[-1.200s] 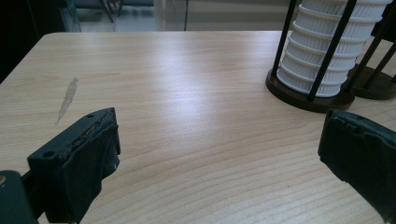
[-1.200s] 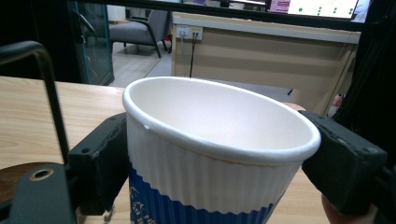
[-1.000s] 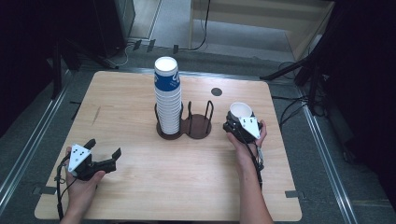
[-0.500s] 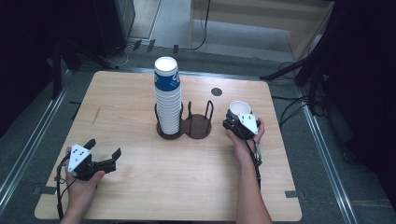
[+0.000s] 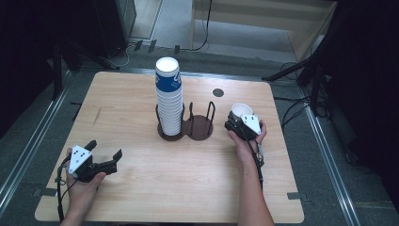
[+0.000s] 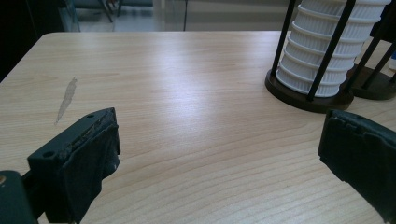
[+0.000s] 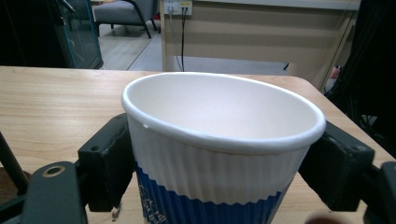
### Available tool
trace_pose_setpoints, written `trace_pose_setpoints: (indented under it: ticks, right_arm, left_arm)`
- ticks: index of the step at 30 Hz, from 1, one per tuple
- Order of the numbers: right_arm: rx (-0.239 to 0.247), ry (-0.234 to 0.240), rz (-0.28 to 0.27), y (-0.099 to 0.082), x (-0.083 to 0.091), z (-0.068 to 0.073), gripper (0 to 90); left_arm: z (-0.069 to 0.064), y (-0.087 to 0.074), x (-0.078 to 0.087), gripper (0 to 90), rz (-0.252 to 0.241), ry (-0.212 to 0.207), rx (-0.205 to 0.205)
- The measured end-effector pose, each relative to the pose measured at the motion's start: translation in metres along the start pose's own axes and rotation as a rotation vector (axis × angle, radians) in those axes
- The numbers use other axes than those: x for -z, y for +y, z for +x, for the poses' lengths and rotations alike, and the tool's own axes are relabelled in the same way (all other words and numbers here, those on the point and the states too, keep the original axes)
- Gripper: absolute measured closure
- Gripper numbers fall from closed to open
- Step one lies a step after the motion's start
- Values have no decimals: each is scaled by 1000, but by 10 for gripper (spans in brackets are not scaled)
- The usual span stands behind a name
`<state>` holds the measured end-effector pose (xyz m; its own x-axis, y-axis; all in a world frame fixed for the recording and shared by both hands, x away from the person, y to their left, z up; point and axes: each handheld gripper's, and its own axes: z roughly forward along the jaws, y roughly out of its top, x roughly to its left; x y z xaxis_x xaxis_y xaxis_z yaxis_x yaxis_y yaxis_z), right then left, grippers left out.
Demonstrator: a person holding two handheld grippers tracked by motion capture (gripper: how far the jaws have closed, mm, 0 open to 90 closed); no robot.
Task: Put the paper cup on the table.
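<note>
— Where is the cup (image 5: 241,112)?

— Upright on the tabletop (image 5: 141,94), right of the holder (image 5: 190,128), well in from the right edge. The right gripper (image 5: 237,123) has its jaws on either side of it; they have just been opening, though both pads look in contact.

— And the left gripper (image 5: 104,160)?

— Near the front left corner, jaws released, nothing between them. Bare wood lies between it and the stack of cups (image 5: 169,101).

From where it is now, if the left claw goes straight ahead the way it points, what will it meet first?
Probably the cup holder with the cup stack. The left claw is open, with bare table ahead; the holder sits right of centre, so it might pass beside it.
</note>
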<state>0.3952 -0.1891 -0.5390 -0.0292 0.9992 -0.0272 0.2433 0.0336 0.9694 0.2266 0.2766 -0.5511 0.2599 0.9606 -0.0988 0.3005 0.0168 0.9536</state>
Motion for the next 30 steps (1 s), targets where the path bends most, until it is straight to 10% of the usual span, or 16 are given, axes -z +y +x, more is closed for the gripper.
trace_pose_setpoints:
  ticks: [30]
  right_arm:
    - [-67,94,76,1,8,0,0]
  left_arm:
    - [0,0,0,0,6,-1,-5]
